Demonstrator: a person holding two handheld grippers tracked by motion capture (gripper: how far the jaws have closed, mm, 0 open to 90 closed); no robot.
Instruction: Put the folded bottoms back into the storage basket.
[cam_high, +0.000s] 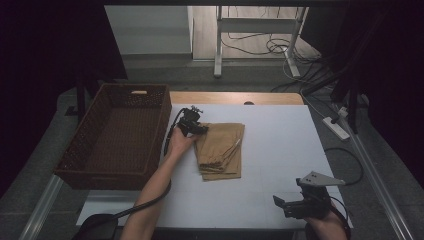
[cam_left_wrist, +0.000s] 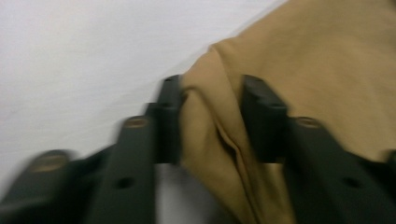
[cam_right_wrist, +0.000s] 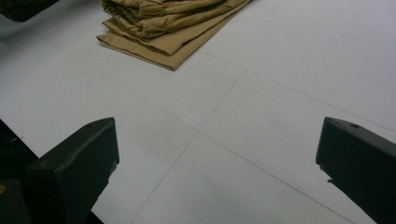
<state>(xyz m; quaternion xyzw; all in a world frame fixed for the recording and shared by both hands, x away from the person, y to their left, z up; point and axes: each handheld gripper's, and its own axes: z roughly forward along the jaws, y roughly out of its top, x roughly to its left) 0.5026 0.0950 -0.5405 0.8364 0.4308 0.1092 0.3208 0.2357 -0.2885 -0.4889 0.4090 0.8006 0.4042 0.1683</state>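
Folded tan garment flat on white table, just right of wicker basket; left gripper clenched on garment's near-basket edge, grasp step in hand; right gripper released, well apart toward table's near edge; next likely a lift and carry into basket without unfolding.

A: Can you read any lettering, label, brand or number from your station?

B: I can read none (I checked the high view and both gripper views); the surfaces I see carry no legible print, and the left gripper view is blurred.
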